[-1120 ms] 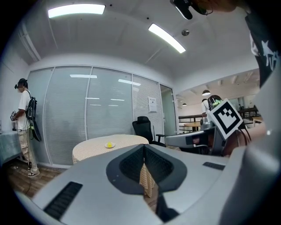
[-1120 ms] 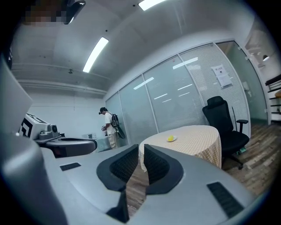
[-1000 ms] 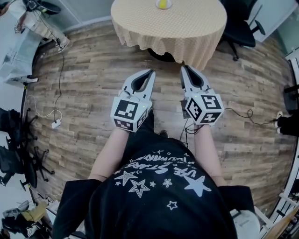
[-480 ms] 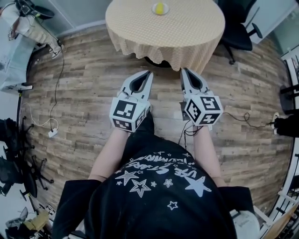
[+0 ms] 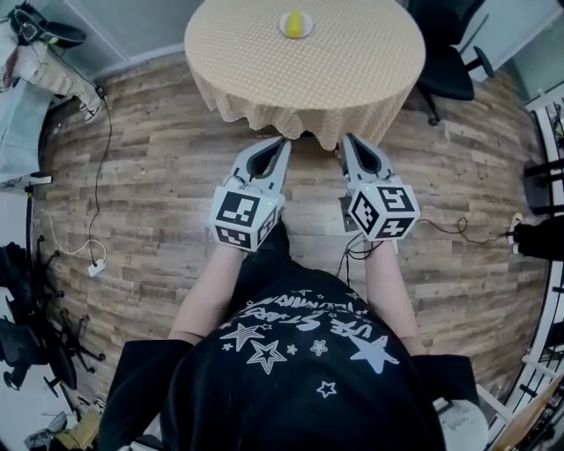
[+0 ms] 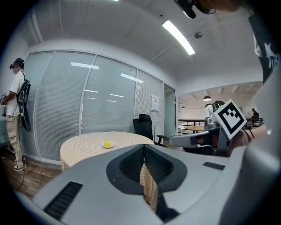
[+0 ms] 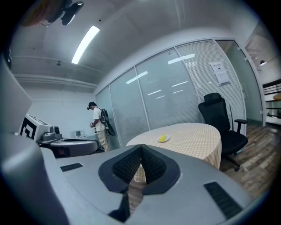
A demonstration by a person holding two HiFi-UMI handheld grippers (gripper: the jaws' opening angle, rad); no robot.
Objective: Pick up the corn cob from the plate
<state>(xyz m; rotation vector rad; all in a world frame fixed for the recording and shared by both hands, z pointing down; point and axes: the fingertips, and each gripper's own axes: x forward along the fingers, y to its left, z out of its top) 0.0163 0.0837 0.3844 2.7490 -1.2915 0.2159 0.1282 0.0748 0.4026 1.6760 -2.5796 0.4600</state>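
I see my left gripper [image 5: 285, 140] and right gripper [image 5: 345, 138], both pressed together and empty, at the table's [image 5: 352, 79] near edge; the corn [image 5: 296, 24] sits on its far side.

Cool even light from ceiling strip light [image 6: 178, 37]; glare streaks on glass wall [image 6: 109, 94]; fisheye bending, dark corners.

Left gripper [image 5: 281, 144] and right gripper [image 5: 347, 141] are held side by side ahead of the torso, both pointing forward, near level, tips close but apart. Both pairs of jaws are pressed together tip to tip, with nothing between them. Behind each marker cube, left forearm [image 5: 207, 289] and right forearm [image 5: 389, 284] run back, bare, to black sleeves.
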